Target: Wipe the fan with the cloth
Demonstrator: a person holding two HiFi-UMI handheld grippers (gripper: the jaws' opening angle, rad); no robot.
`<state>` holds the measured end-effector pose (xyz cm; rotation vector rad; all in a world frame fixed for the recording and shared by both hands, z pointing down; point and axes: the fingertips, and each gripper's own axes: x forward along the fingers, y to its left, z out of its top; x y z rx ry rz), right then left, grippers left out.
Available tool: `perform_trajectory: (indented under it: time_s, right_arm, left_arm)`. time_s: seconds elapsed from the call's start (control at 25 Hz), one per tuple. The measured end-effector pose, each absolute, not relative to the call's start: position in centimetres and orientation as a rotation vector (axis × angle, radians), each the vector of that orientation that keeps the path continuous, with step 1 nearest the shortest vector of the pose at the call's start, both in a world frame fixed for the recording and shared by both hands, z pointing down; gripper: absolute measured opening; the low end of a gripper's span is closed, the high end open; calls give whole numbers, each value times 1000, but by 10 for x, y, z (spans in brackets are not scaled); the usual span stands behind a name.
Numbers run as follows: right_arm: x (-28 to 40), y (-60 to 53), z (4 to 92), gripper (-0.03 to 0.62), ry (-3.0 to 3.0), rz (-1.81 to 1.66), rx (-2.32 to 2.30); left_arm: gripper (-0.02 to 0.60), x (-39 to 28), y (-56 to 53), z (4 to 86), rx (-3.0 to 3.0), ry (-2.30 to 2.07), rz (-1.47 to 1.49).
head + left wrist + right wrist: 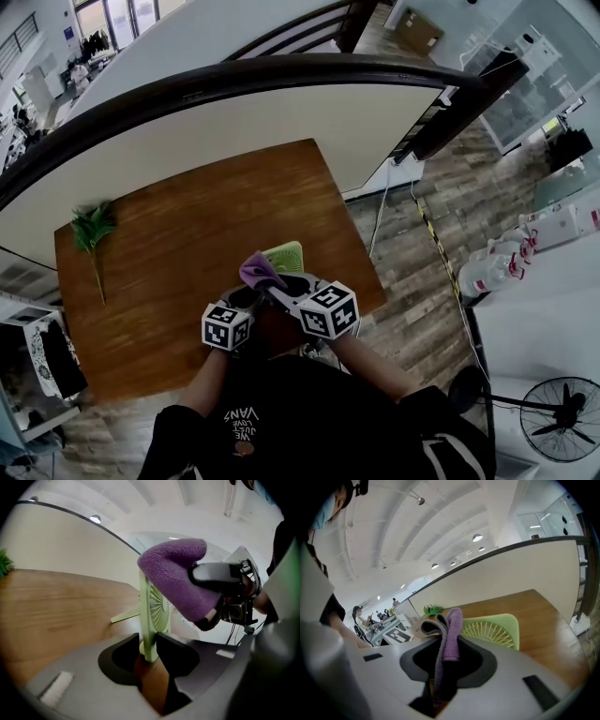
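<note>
At the near edge of the brown wooden table (187, 244), in a room with plank flooring and a curved white partition (281, 122): green fan (157, 606) and purple cloth (451, 634).
The fan stands upright, long axis vertical, grille facing the right tool (443, 656). The left tool (149, 651) is clamped on its lower frame. The right tool grips the folded cloth at the fan's upper edge. The person's black shirt (309, 412) reads "VANS".

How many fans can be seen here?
2. A small green fan is gripped upright in the left gripper over the wooden table; a black floor fan stands at the lower right of the head view. Others may be hidden.
</note>
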<state>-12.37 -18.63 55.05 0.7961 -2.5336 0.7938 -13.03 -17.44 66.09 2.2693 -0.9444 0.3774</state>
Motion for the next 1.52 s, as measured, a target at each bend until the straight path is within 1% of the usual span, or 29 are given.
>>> perform_trajectory:
  time_s: [0.04,0.08,0.24,0.64,0.96,1.36,1.52]
  right_arm:
    - [-123,-188,553,95,-2526,800,802]
    - [-122,-190,555,95,-2518,806,808]
    - [-112,-197,562,95,-2479,816,830]
    - [-77,-210,571,95,-2426,863,904]
    - [-29,-221,576,95,-2383,917,1025]
    - [15,-232,573,95,-2322,833,1120]
    - [16,-223,565,95,-2348,799,1103]
  left_arm:
    - [104,-129,-174,660,2273,-931,370]
    - [94,-128,-174,660,2272,-922,362]
    - [87,-129,-174,661,2264,-900,348]
    - [84,-129,-174,661,2262,-876,345]
    - [83,-130,-174,663,2273,-846,376]
    - [86,-129,-176,663,2253,-874,385]
    - [87,-129,-175,663,2253,-878,378]
